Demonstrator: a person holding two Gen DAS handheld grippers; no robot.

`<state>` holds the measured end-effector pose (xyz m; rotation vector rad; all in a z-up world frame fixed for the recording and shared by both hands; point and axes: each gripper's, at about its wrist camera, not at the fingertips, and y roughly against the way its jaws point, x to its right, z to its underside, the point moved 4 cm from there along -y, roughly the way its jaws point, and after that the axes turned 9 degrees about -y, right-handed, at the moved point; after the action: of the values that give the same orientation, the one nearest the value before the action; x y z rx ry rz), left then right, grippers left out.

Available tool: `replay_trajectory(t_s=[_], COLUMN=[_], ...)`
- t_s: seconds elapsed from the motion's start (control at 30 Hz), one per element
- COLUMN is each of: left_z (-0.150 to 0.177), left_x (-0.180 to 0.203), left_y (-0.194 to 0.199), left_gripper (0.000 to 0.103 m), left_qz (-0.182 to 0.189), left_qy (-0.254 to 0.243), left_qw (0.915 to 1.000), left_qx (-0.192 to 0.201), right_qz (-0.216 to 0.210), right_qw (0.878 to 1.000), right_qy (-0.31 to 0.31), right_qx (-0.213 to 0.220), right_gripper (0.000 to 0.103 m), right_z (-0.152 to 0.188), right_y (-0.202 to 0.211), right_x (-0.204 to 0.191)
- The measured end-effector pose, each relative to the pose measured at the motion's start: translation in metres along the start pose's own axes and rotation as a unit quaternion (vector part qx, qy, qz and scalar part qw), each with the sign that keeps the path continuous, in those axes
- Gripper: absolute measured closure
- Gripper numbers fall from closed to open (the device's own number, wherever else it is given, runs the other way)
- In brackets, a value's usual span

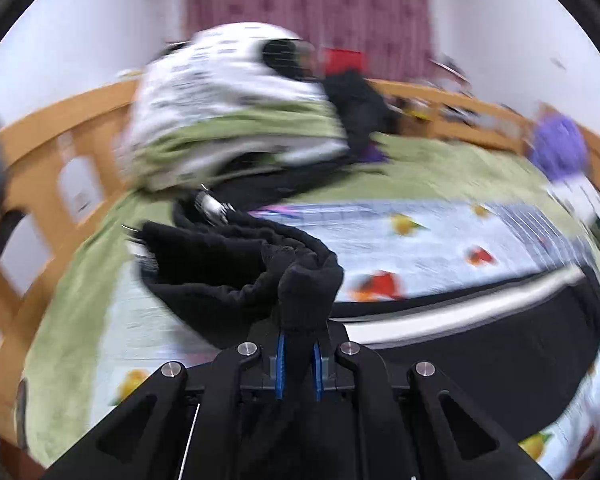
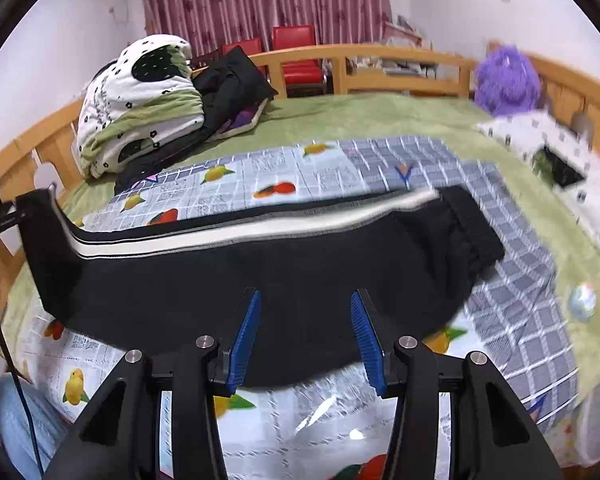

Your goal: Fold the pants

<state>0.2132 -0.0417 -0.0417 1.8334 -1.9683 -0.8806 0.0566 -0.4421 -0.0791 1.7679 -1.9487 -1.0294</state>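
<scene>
Pants (image 2: 260, 276): left gripper (image 1: 299, 364) clenched on the lifted left end, right gripper (image 2: 305, 336) released above the near edge; carry the end straight across, keeping stripes aligned.

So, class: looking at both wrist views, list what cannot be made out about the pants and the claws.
- Left wrist view: motion blur smears the bedding pile.
- Left claw: bunched pants hide its fingertips.
- Right wrist view: the pants' left end leaves the picture.
- Right claw: whether its pads touch the cloth cannot be told.

Folded quilt (image 2: 136, 108) on green blanket (image 2: 380, 116) — purple plush (image 2: 506, 80), red chairs (image 2: 296, 50), curtain (image 2: 260, 0)
</scene>
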Motion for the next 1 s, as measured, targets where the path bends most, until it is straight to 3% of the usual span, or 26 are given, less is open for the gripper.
replay_trajectory(t_s=[0.13,0.27,0.37,0.47,0.53,0.57,0.63,0.73,0.83,0.9,1.0], left_z=[0.011,0.05,0.083,0.099,0.097,0.094,0.082,0.063,0.042,0.032,0.037], left_x=[0.101,0.181,0.216,0.224,0.211,0.202,0.179,0.139,0.088,0.048,0.007], left_y=[-0.019,-0.036,-0.052,-0.045,-0.024,-0.015,0.01,0.04,0.063,0.075,0.07], left_gripper=[0.093,0.093,0.093,0.081,0.066,0.046,0.033,0.033,0.033,0.026,0.025], left_qz=[0.047,0.111,0.115,0.108,0.133,0.133,0.119,0.08,0.046,0.02,0.023], left_qy=[-0.045,-0.06,-0.081,-0.106,-0.087,-0.08,-0.072,-0.069,-0.032,0.02,0.091], left_qw=[0.9977,0.9904,0.9847,0.9817,0.9815,0.9824,0.9876,0.9938,0.9983,0.9995,0.995], left_qx=[-0.022,-0.056,-0.104,-0.116,-0.107,-0.103,-0.072,-0.036,-0.013,0.015,0.037], right_qz=[-0.034,-0.004,-0.015,-0.011,-0.017,-0.021,-0.032,-0.051,-0.073,-0.079,-0.082], right_qw=[0.997,0.996,0.996,0.997,0.998,0.998,0.999,0.998,0.997,0.997,0.995], right_qy=[-0.069,-0.087,-0.083,-0.07,-0.058,-0.049,-0.026,-0.01,-0.005,0.005,0.024], right_qx=[-0.029,-0.033,-0.013,-0.017,-0.024,-0.025,-0.02,-0.018,-0.018,-0.022,-0.044], right_gripper=[0.059,0.06,0.06,0.06,0.06,0.06,0.06,0.06,0.06,0.06,0.06], right_z=[0.032,0.046,0.039,0.032,0.025,0.02,0.012,0.002,-0.006,-0.008,0.002], right_y=[-0.009,0.002,0.015,0.015,0.015,0.015,0.017,0.019,0.014,0.004,-0.018], right_x=[0.054,0.086,0.081,0.064,0.045,0.034,0.007,-0.03,-0.067,-0.09,-0.118])
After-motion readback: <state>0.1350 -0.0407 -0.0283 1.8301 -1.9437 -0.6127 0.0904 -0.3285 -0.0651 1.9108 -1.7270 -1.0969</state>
